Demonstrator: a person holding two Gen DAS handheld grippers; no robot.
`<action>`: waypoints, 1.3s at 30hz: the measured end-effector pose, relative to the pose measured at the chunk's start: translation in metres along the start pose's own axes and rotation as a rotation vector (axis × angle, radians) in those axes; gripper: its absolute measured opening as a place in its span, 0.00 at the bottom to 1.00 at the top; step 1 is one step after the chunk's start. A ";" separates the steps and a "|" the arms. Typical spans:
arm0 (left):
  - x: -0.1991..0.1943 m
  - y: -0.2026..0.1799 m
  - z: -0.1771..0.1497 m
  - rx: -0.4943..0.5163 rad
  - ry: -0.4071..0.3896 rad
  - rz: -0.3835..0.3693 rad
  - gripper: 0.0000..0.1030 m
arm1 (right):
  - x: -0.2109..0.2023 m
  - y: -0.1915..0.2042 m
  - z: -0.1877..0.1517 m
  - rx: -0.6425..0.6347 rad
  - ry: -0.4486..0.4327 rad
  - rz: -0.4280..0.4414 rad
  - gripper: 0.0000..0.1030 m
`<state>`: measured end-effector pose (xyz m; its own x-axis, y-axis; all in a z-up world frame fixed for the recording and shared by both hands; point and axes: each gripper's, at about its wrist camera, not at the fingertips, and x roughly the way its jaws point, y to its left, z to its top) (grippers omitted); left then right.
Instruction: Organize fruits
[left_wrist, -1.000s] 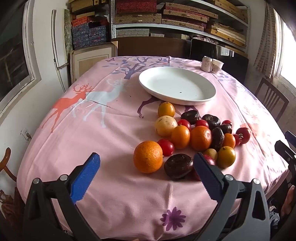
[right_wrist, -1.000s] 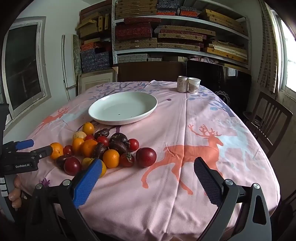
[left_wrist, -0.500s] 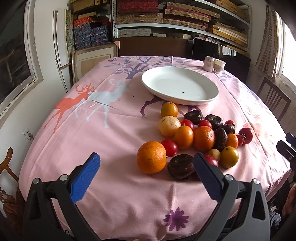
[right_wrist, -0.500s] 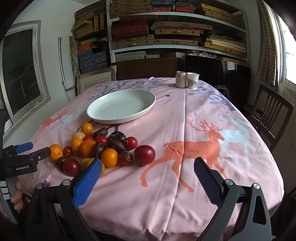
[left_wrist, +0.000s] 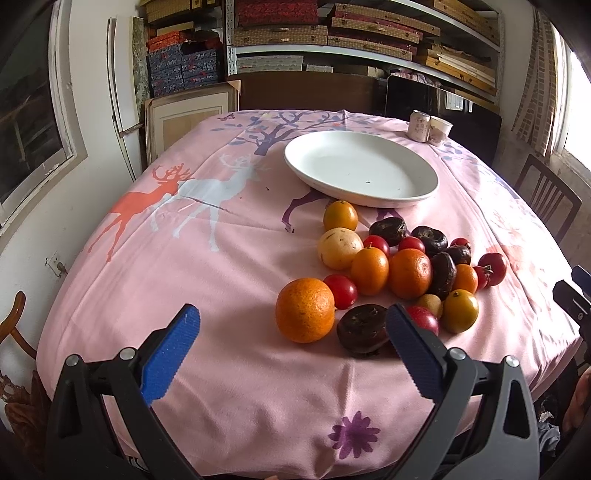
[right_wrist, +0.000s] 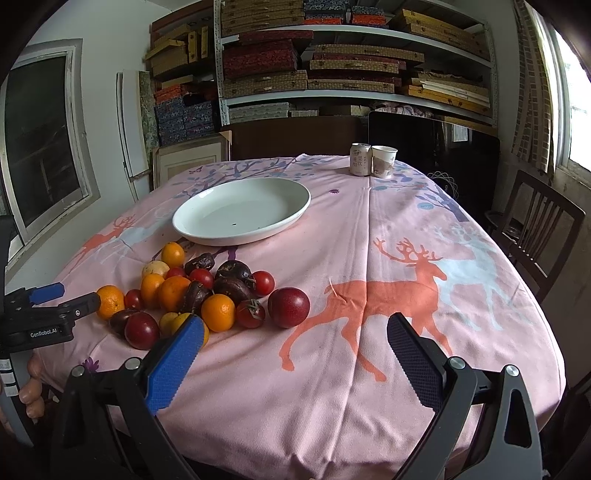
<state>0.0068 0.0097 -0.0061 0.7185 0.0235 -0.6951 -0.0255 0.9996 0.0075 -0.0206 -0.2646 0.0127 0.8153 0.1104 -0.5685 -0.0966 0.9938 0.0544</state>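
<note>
Both of your grippers stand wide apart and hold nothing: the left gripper (left_wrist: 291, 332) hangs before the large orange (left_wrist: 305, 310), the right gripper (right_wrist: 295, 343) near the red plum (right_wrist: 288, 307). The fruit pile (right_wrist: 195, 288) lies on the pink tablecloth (right_wrist: 369, 258), just beside the bare white plate (right_wrist: 242, 211).

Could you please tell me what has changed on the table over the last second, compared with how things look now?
Only the cameras shifted: the left hand-held gripper eased slightly back from the fruit pile, and the right hand-held gripper drifted a little. Nothing was taken hold of or let go. Both stay open and empty, the white plate is still empty, and the large orange and the rest of the fruit lie where they were.
</note>
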 end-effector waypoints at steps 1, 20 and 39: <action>0.000 0.000 0.000 0.000 0.000 0.001 0.96 | 0.000 0.000 0.000 -0.002 0.000 0.001 0.97; 0.002 -0.001 -0.004 -0.002 0.012 -0.003 0.96 | 0.004 0.000 -0.005 0.001 0.011 0.000 0.97; 0.001 0.003 -0.007 -0.014 0.021 0.003 0.96 | 0.006 0.006 -0.011 -0.007 0.028 0.019 0.97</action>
<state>0.0024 0.0127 -0.0118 0.7035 0.0262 -0.7102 -0.0378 0.9993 -0.0006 -0.0224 -0.2583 0.0009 0.7971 0.1285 -0.5900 -0.1155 0.9915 0.0598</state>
